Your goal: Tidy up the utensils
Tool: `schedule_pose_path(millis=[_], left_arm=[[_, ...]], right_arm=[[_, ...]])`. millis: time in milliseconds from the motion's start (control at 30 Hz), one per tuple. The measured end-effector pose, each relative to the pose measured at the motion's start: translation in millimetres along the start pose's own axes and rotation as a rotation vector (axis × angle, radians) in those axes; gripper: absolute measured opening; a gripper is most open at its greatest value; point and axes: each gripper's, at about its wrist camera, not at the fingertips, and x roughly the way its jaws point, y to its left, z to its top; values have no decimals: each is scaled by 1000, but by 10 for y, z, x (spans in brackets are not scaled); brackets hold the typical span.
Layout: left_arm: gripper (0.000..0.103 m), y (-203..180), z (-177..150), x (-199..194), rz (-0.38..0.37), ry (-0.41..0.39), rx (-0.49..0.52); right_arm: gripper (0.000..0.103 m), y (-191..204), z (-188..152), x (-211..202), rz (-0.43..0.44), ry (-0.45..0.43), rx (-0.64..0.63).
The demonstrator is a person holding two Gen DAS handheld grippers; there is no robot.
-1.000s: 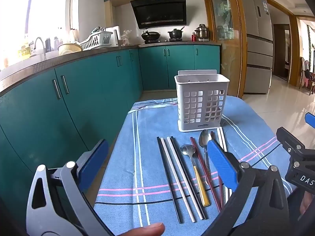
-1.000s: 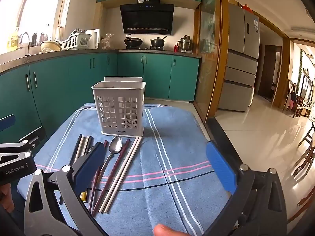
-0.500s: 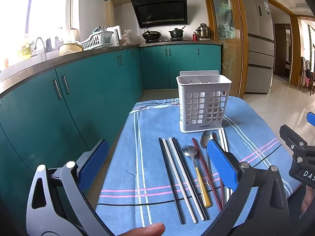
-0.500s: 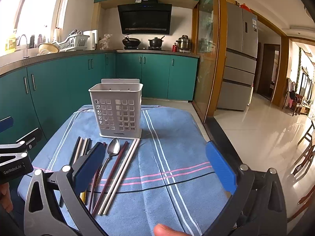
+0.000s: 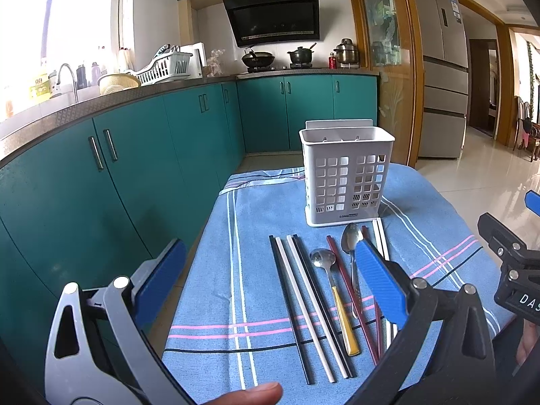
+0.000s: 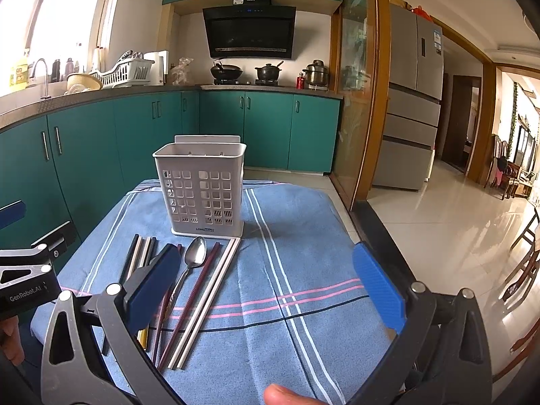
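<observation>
A white perforated utensil holder point(image 5: 347, 175) point(image 6: 202, 185) stands upright on the blue striped cloth point(image 5: 256, 222). In front of it lie black and white chopsticks point(image 5: 303, 297), a yellow-handled spoon point(image 5: 324, 259), dark red chopsticks point(image 6: 199, 287), a silver spoon point(image 6: 197, 256) and white chopsticks point(image 6: 216, 287). My left gripper point(image 5: 270, 283) hovers open above the near end of the row, holding nothing. Over the cloth just right of the utensils, my right gripper point(image 6: 266, 285) is open and holds nothing. Its left finger covers part of the row.
Teal cabinets point(image 5: 118, 185) and a counter with a sink run along the left. A stove with pots point(image 6: 249, 72) stands at the back and a fridge point(image 6: 415, 101) to the right. The tiled floor point(image 6: 455, 229) drops off past the cloth's right edge.
Both views drift only slightly. The utensils and holder have not moved, and both grippers stay open.
</observation>
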Motion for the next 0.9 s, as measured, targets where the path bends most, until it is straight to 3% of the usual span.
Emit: schedule_pose_path(millis=[900], left_arm=[[99, -11, -14, 11, 0, 6, 3]], right_arm=[[100, 5, -27, 11, 5, 4, 9]])
